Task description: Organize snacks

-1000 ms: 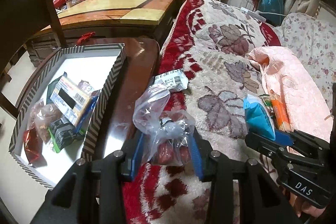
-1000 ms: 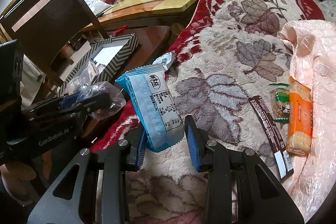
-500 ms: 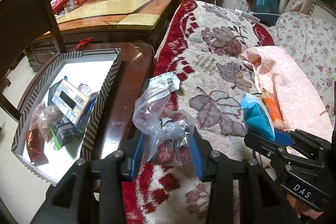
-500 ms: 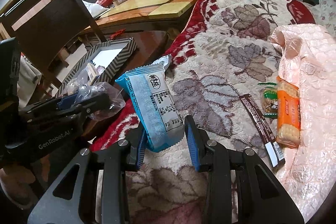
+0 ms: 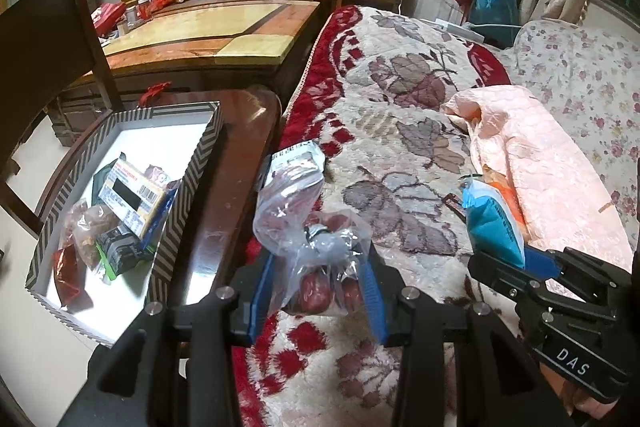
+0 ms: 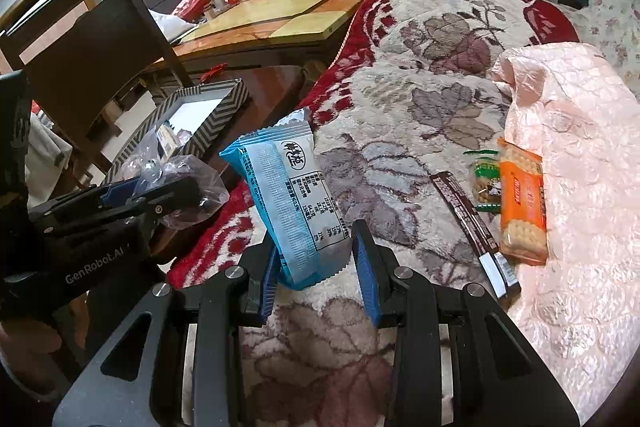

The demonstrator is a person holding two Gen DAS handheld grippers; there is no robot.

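Right wrist: blue-white printed packet (image 6: 294, 203), upright, crinkled

A cream blanket (image 6: 420, 131) patterned with mauve leaves and a red border lies under an orange biscuit pack (image 6: 522, 203) and a dark brown bar (image 6: 468, 215). A light blue packet (image 6: 292, 203) carries black print. The box (image 5: 188, 195) has black-and-white chevron walls and a white inside.

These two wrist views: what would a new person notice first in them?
Each gripper holds a snack above the flowered blanket: the left gripper a clear bag of red fruits, the right gripper a blue packet. At the left, a striped box on the dark table already holds several snacks.
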